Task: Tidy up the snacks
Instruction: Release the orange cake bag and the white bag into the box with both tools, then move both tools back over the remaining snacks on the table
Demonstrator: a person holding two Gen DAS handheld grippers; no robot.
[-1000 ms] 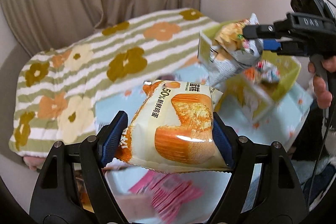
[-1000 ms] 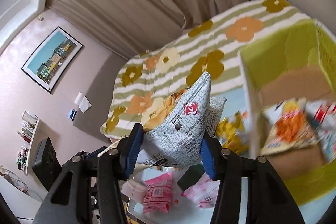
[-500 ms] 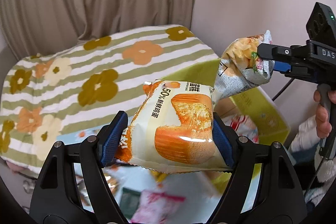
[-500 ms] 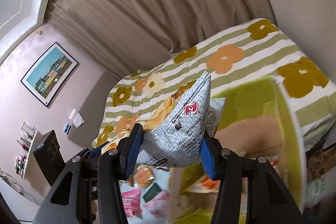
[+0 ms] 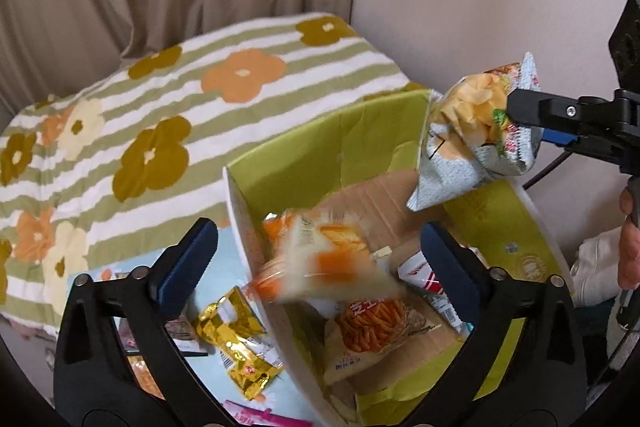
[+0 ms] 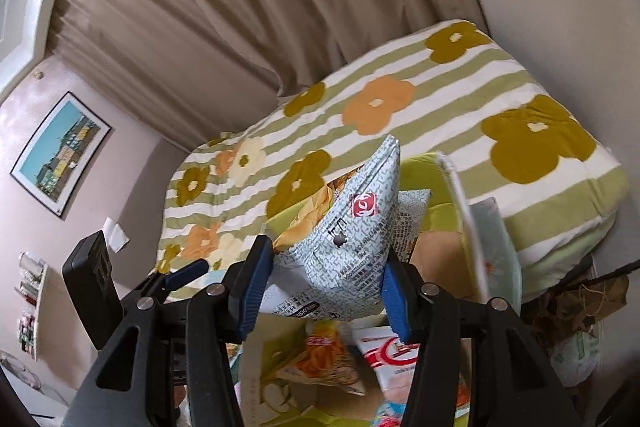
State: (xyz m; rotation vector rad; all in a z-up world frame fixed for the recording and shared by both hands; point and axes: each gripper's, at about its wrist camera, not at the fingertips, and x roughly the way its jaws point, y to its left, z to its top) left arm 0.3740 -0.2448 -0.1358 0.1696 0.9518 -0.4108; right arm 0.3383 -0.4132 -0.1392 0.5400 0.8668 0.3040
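My left gripper point(image 5: 316, 231) hangs over the green cardboard box point(image 5: 320, 155). Its jaws are opening, and the orange cake packet point(image 5: 320, 263) is a blur below and between the pads, touching neither as it drops into the box. My right gripper point(image 6: 328, 279) is shut on a grey-white chip bag point(image 6: 352, 247) and holds it above the box. In the left wrist view that chip bag point(image 5: 468, 123) hangs over the box's far right corner, with the right gripper point(image 5: 528, 125) clamped on it.
Inside the box lie an orange-sticks snack packet point(image 5: 372, 327) and a red-and-white packet point(image 5: 424, 275). A gold packet point(image 5: 240, 343) and a pink one point(image 5: 256, 417) lie outside on the left. A flowered striped blanket point(image 5: 160, 107) is behind, and a person's hand point(image 5: 628, 259) at the right edge.
Both grippers swung over to the green box. The left jaws spread and let go of the cake packet, which is falling. The right gripper still clamps the chip bag.
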